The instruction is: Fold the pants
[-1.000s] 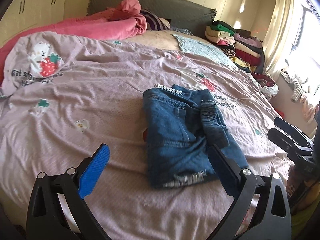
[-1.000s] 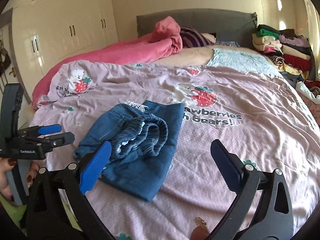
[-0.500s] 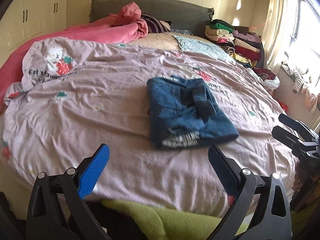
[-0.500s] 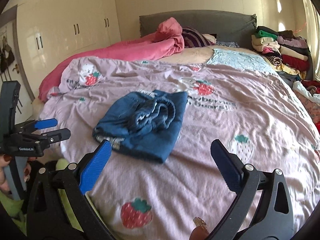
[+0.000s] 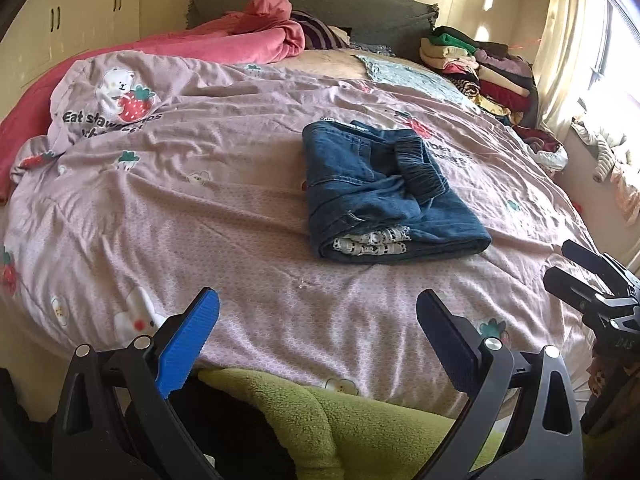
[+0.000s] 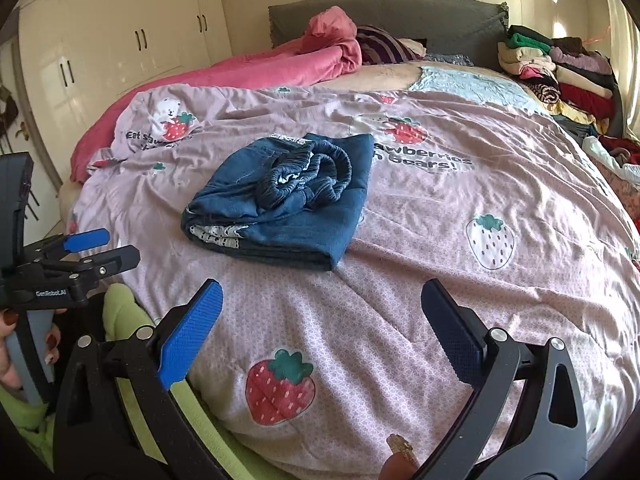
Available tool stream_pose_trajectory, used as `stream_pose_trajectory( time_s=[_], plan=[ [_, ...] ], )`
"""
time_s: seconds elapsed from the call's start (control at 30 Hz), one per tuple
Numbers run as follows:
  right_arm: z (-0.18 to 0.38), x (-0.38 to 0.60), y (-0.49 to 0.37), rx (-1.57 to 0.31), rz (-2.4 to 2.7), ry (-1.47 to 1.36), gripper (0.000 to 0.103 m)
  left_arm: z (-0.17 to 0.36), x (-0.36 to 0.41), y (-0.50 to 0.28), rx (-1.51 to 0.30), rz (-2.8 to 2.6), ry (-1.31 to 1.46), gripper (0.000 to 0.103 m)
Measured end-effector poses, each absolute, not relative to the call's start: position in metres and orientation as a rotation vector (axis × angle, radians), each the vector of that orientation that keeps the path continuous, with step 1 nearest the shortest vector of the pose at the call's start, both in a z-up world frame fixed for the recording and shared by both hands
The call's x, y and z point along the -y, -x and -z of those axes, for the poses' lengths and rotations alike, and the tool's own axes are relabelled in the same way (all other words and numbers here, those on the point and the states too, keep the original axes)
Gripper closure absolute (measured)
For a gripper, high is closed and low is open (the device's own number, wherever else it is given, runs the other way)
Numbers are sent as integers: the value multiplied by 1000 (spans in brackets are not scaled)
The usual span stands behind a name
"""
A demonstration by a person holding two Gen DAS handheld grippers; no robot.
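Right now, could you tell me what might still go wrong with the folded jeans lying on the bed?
The folded blue denim pants carry a loose, bunched elastic waistband on top, so the bundle may spring open. They lie on the wrinkled pink strawberry-print duvet, a soft base. Both open claws, left and right, are clear, restraining nothing.

Home bedroom, indicated by bed [image 6: 440, 280] with strawberry-print quilt [image 5: 200, 200], grey headboard [image 6: 400, 16], cream wardrobe [image 6: 120, 40], stacked clothes [image 6: 560, 76]

Folded pants [image 5: 384, 192] on strawberry-print bedspread [image 5: 200, 208]; left tongs [image 5: 318, 336] spread wide, empty, near bed edge.
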State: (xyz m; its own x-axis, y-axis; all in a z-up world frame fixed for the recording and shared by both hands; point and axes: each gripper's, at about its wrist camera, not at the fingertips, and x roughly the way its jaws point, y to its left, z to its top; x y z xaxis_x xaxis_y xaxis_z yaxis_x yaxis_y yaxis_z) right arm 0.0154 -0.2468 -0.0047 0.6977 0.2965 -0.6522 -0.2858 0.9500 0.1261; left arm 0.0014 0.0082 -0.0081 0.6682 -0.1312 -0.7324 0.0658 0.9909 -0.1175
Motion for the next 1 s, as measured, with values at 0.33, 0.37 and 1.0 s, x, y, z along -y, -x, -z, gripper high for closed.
stream_pose_trajectory(
  time_s=[0.33,0.37,1.0],
  plan=[
    [1,247,-15,-720,-318,-13,9,5,-9,0,-826,108,81,4],
    [0,247,-16,-720,-317,-11,9,4,-9,0,-827,111,84,4],
    [-2,245,-15,-719,-317,-7,9,-1,-5,6,-820,128,83,4]
  ],
)
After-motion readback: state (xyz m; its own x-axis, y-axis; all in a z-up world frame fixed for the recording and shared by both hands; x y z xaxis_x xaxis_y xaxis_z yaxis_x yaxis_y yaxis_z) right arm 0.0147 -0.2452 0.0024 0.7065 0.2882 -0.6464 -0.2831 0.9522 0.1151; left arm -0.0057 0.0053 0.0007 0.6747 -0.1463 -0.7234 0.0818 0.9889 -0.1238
